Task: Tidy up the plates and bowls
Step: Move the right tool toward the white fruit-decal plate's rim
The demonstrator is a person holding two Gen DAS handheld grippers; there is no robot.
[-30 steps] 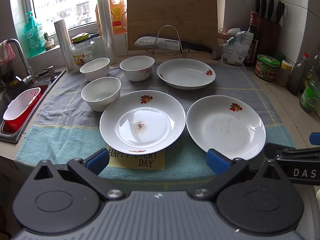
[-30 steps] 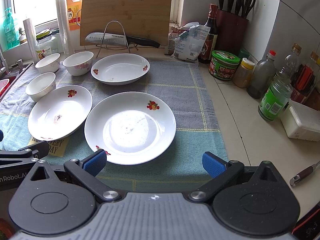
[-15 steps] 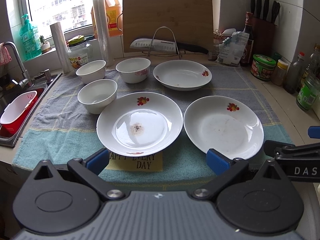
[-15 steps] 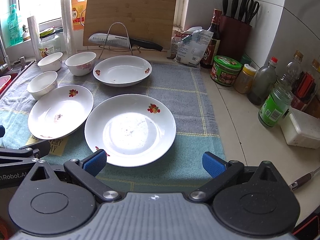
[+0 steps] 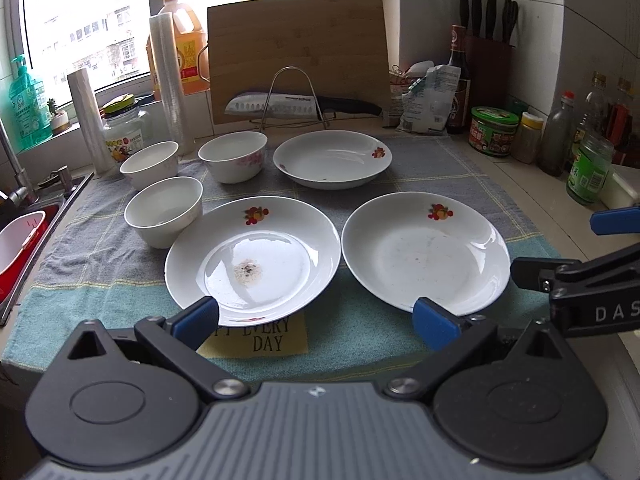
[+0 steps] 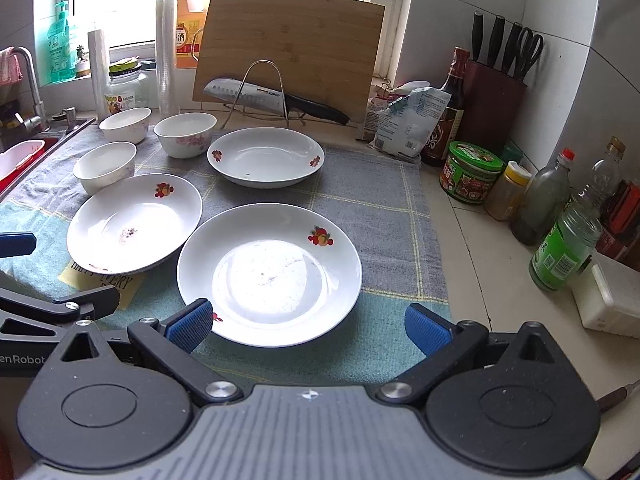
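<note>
Three white plates with fruit prints lie on a towel: a stained near-left plate [image 5: 256, 256] [image 6: 134, 224], a near-right plate [image 5: 424, 252] [image 6: 270, 274] and a far plate [image 5: 332, 158] [image 6: 266, 156]. Three white bowls [image 5: 164, 210] [image 5: 149, 159] [image 5: 233, 156] stand at the left; in the right wrist view they are bowls [image 6: 105, 166] [image 6: 125, 124] [image 6: 185, 134]. My left gripper [image 5: 316, 320] is open just short of the near plates. My right gripper [image 6: 308, 326] is open at the near-right plate's front rim, holding nothing.
The blue-grey towel [image 5: 440, 160] covers the counter. A sink [image 5: 24, 236] with a red-and-white basin lies left. A cutting board [image 5: 298, 56] and knife on a wire rack stand behind. Jars and bottles [image 6: 564, 248] and a knife block [image 6: 494, 104] line the right wall.
Both grippers have tilted slightly up and eased toward the plates; the scene sits a little lower and closer in both views. Jaws stay open; no dish has moved.
</note>
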